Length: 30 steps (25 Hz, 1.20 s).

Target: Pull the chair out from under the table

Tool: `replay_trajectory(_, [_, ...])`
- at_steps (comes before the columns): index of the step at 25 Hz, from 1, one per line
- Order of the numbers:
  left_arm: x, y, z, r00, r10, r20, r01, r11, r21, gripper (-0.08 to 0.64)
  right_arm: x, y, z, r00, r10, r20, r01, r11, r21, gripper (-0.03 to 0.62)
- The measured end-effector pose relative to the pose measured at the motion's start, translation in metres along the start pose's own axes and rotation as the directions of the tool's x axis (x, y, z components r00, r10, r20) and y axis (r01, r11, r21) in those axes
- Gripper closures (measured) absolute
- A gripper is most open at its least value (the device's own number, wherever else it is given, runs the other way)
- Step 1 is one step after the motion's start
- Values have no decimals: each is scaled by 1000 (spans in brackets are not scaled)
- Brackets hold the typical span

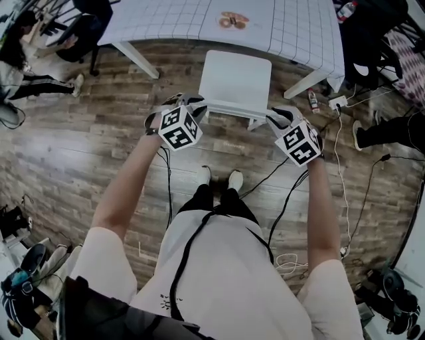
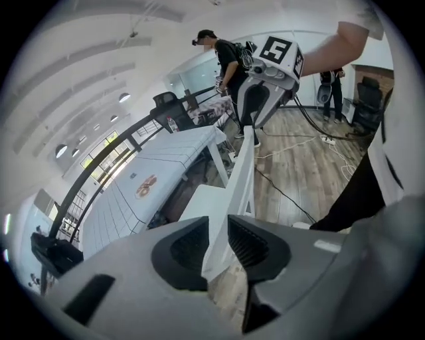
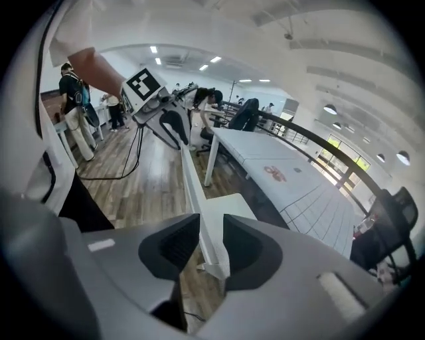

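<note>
The left gripper (image 2: 218, 229) has its jaws a little apart and astride the left end of the backrest (image 2: 240, 174). The white rail stands between the pads, and I judge it is not yet clamped. The right gripper (image 3: 211, 229) is the same at the other end: jaws slightly open, with the rail between them and no firm bite to be seen. The backrest's long axis runs straight from one gripper to the other, so both hands are equally near and each has its own corner. Beyond the jaws, the seat (image 1: 236, 76) of the chair (image 1: 234, 89) reaches away from the grippers to the table (image 1: 166, 23). Its far edge is at the table's edge, between the two table legs (image 1: 136, 60). The pull should therefore come back towards the person's shoes (image 1: 219, 178), square to the rail, once both pairs of jaws close. No container is in play. Far beyond the grippers a small round thing (image 1: 233, 20) lies on the table, too small to name.
</note>
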<state>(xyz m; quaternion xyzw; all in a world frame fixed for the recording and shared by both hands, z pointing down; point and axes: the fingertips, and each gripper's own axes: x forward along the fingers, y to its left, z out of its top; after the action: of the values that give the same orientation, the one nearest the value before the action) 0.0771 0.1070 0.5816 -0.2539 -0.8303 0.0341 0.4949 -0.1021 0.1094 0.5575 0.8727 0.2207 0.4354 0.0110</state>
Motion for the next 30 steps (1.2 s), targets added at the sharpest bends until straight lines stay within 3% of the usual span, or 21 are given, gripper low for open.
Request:
replay_trajectory(6, [22,4,-9,995,-31,-93,41,994,102,419,23,-4,-7,994,64,-85,-72,993,-91,406])
replay_trajectory(12, [40,4,-15,985,-59,-161,85,983,160,377,37,-3,-21,984,102,-149,-121,985,-127,385])
replay_trajectory(18, [58,3,-27,959,-90,-269,161,954,253,365,58,3,-44,947,151,-283,-207,962,-181,368])
replay_trajectory(21, [68,0,-36,942,-86,-323,190,933,305,416,70,6,-61,915,160,-370,-254,942,-221,396])
replay_trajectory(26, [84,-6,-55,908,-102,-405,257,901,349,445,81,2,-64,904,129,-407,-255,928,-271,495])
replay_trajectory(30, [84,-8,-58,898,-119,-423,283,894,348,461,80,5,-64,887,163,-431,-295,919,-261,506])
